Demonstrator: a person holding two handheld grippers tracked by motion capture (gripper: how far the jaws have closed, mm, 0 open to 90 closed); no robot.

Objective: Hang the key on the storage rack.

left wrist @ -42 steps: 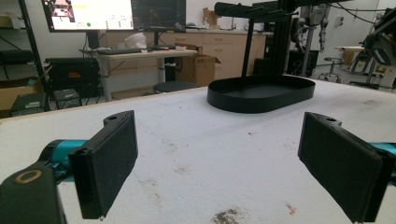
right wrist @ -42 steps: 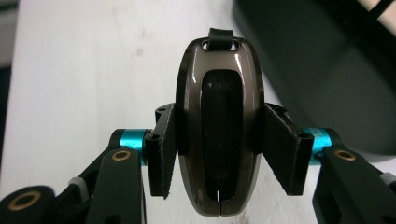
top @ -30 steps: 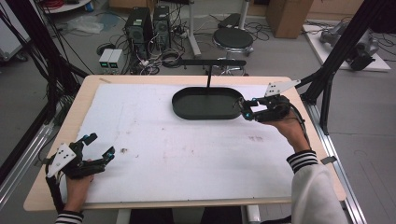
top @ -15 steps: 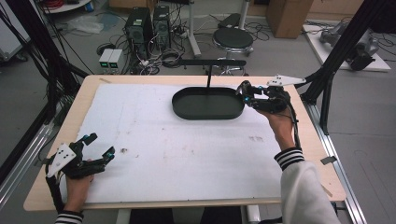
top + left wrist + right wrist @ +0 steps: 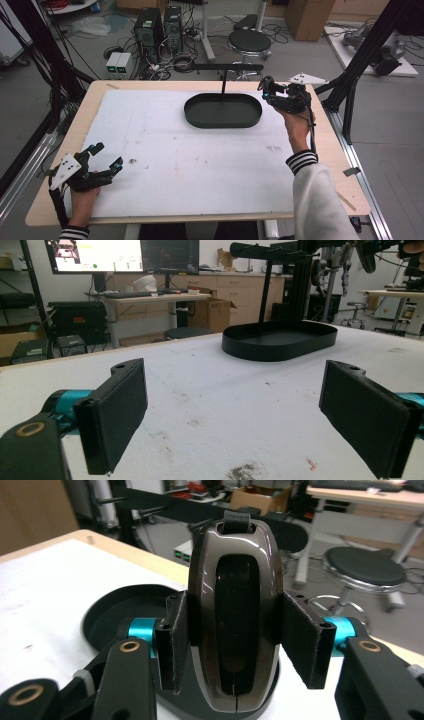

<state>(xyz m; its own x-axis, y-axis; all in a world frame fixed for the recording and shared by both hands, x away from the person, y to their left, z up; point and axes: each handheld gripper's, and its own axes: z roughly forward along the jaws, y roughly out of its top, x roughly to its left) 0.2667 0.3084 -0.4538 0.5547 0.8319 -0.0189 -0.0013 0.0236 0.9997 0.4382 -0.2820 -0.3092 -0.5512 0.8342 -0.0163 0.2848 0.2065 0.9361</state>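
I am gripping a glossy brown case (image 5: 235, 615) in the right gripper (image 5: 272, 92) jaws beside the black tray (image 5: 223, 111), presumably to set it there, while the left gripper (image 5: 102, 160) is idling wide-jawed on the worktop (image 5: 200, 165).

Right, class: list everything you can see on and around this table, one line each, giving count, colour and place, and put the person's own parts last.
Oval metal tray: one, black, far centre of table, with an upright T-shaped stand.
Foam sheet: one, white, stained, covering the wooden table.
Glossy key-fob-shaped object: one, dark brown, clamped between the right jaws.
Round stool: one, black, floor beyond table.
Computer towers: two, black, floor beyond table.
Left hand-held gripper: one, black, near-left corner, open.
Right hand-held gripper: one, black, by the tray's right end.
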